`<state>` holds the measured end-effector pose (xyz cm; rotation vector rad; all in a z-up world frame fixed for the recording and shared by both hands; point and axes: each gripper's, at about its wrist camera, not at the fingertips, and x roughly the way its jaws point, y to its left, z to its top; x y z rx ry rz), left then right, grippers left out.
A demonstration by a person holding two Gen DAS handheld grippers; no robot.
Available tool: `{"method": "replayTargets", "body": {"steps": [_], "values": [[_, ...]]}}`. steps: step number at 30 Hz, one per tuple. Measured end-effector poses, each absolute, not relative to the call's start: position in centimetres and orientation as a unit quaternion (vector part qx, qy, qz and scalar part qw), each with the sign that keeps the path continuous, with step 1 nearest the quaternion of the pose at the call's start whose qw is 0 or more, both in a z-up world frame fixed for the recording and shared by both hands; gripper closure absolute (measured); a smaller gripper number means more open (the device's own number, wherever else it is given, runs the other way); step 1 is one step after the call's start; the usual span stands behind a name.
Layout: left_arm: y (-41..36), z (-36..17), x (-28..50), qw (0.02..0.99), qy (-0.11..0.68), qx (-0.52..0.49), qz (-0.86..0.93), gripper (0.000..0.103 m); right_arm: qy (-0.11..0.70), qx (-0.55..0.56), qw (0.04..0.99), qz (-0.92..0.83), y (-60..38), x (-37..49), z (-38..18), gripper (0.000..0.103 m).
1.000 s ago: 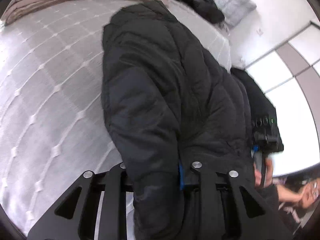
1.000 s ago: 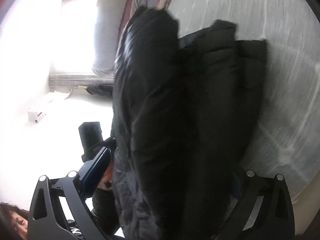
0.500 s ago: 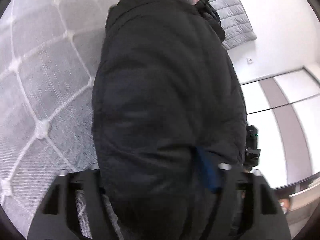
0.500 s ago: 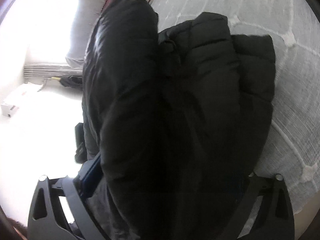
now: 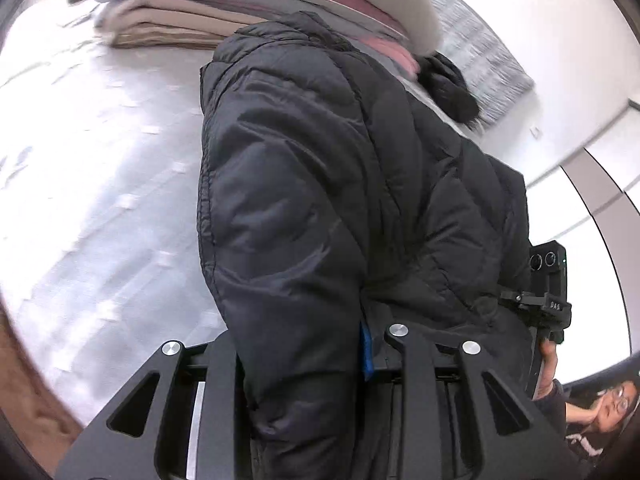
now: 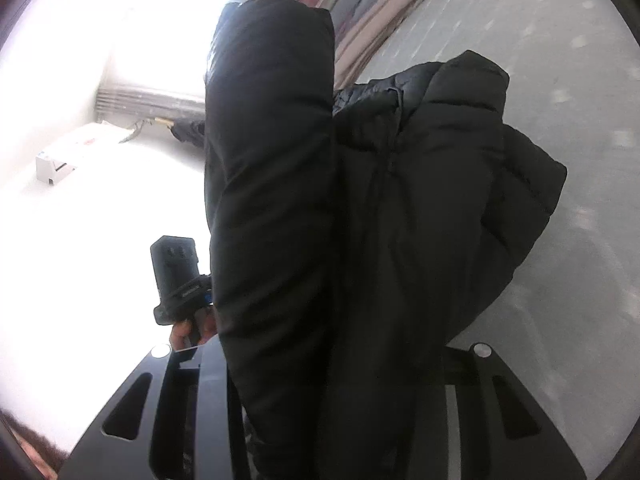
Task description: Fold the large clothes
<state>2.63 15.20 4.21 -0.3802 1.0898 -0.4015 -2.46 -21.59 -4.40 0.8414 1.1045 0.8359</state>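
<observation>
A black puffer jacket (image 5: 352, 208) is hanging bunched between the two grippers, lifted over the pale quilted bed (image 5: 80, 208), with its far end reaching toward the stack of folded blankets (image 5: 180, 28) at the head of the bed. The left gripper (image 5: 316, 352) is clamping a thick fold of the jacket; its jaws have just been closing in on the fabric, and a blue pad is showing at the edge of the cloth. The right gripper (image 6: 332, 364) is likewise pinching the jacket, its jaws having just been narrowing from wide apart onto the padded bulk filling the gap. In the right wrist view one sleeve (image 6: 272, 160) is lying doubled along the body, so the folding seems partly under way. Judging by this, the jacket is being carried or repositioned mid-fold; laying it flat, finishing the remaining folds and setting it down neatly are still to come.
</observation>
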Motion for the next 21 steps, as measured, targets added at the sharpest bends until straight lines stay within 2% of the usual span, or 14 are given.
{"method": "replayTargets", "body": {"steps": [3, 4, 5, 7, 8, 11, 15, 17, 21], "values": [[20.4, 0.3, 4.7, 0.809, 0.520, -0.223, -0.159, 0.069, 0.527, 0.362, 0.684, 0.352, -17.5, 0.3, -8.2, 0.059], [21.8, -2.0, 4.9, 0.801, 0.529, -0.241, -0.147, 0.058, 0.546, 0.345, 0.687, 0.331, -16.6, 1.3, -10.0, 0.043], [22.6, -3.6, 5.1, 0.792, 0.533, -0.260, -0.144, 0.046, 0.557, 0.342, 0.683, 0.326, -16.6, 2.0, -11.1, 0.035], [23.7, -5.6, 5.1, 0.776, 0.540, -0.292, -0.144, 0.035, 0.565, 0.363, 0.662, 0.331, -17.0, 2.2, -12.4, 0.034], [24.2, -5.2, 5.6, 0.774, 0.541, -0.292, -0.147, 0.035, 0.568, 0.357, 0.665, 0.329, -17.4, 2.1, -12.1, 0.030], [25.4, -2.7, 4.9, 0.804, 0.509, -0.280, -0.123, 0.035, 0.565, 0.356, 0.684, 0.293, -21.1, 0.4, -9.9, 0.029], [27.1, 2.8, 3.3, 0.864, 0.391, -0.306, -0.086, 0.032, 0.474, 0.320, 0.780, 0.254, -23.8, -1.1, -2.3, 0.027], [27.8, 3.8, 3.4, 0.872, 0.342, -0.334, -0.101, 0.025, 0.414, 0.321, 0.807, 0.273, -22.4, 0.1, 2.0, 0.012], [24.3, 2.2, 5.4, 0.864, 0.361, -0.330, -0.123, 0.024, 0.357, 0.313, 0.819, 0.322, -15.7, 4.0, 5.3, 0.009]]}}
